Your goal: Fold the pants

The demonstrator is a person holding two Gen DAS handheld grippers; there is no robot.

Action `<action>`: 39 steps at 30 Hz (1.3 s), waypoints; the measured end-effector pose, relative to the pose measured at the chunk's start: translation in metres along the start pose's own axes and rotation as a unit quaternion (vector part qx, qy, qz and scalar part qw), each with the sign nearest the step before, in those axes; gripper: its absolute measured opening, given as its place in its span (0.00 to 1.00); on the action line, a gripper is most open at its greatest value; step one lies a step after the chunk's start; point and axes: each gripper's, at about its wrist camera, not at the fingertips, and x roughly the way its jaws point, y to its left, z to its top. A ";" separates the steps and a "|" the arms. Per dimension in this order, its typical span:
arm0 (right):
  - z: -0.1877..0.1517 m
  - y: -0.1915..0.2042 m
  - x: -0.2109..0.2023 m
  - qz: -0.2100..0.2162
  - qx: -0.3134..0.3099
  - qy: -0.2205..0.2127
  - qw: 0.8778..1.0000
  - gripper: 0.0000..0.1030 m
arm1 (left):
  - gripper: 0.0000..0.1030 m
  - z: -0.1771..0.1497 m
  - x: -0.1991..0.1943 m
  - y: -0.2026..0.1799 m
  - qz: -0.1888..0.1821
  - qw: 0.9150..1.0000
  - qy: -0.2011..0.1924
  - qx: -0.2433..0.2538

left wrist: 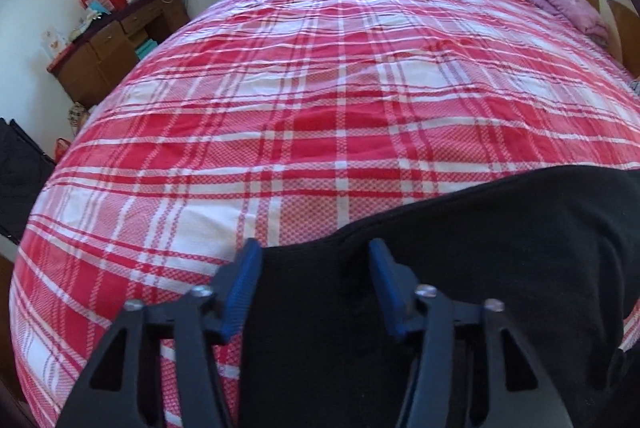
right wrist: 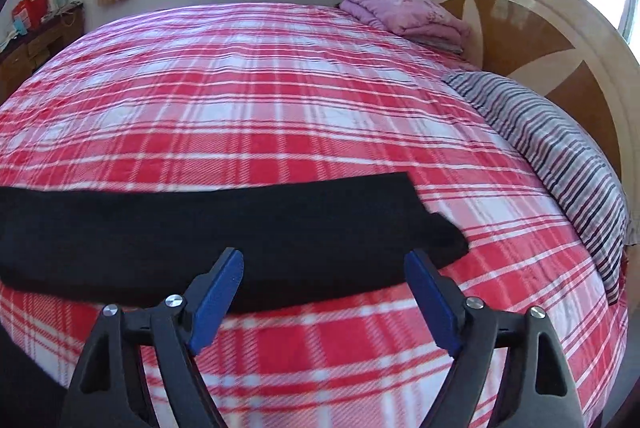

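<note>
Left wrist view: the left gripper (left wrist: 314, 252) has its blue pads spread apart over the near edge of the black pants (left wrist: 460, 268). Dark cloth fills the gap between the fingers, but neither pad visibly presses on it, so nothing is pinched here. This end of the pants is the broad one, and it lies flat on the red and white plaid bedspread (left wrist: 320, 100), close to the near side of the bed.

Right wrist view: the right gripper (right wrist: 324, 260) stands wider still, both pads clear of the fabric, poised over the narrow end of the pants (right wrist: 200, 228). There the two leg ends lie one on the other but do not quite match; one hem juts out past the other toward a striped pillow (right wrist: 560, 148). Beyond it a folded pink blanket (right wrist: 400, 12) rests by the headboard (right wrist: 520, 28).

As for progress, the pants look already folded lengthwise, leg on leg, forming one long band across the bed. What I judge to be left is taking hold of the two ends or corners and folding the band across its length, once or twice, into a compact bundle. Neither gripper has a hold yet, so that fold has not begun.
</note>
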 end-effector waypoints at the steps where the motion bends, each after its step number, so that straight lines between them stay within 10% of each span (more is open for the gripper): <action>1: 0.003 -0.008 0.004 -0.004 0.005 0.005 1.000 0.73 | 0.33 0.001 0.000 0.000 0.000 1.000 0.003 0.003; 8: 0.036 -0.083 0.041 -0.052 0.054 0.013 0.997 0.70 | 0.24 0.009 0.006 0.005 -0.028 0.999 0.018 0.010; 21: 0.056 -0.094 0.137 0.078 0.079 0.102 0.989 0.69 | 0.22 0.010 0.006 0.008 -0.047 0.999 0.020 0.009; 27: 0.060 -0.087 0.141 0.104 0.069 0.127 0.984 0.13 | 0.05 0.011 0.000 0.010 -0.077 0.997 0.008 0.019; 39: 0.084 -0.088 0.033 0.095 0.035 -0.017 0.995 0.07 | 0.05 0.013 -0.036 0.023 -0.104 0.993 -0.055 -0.007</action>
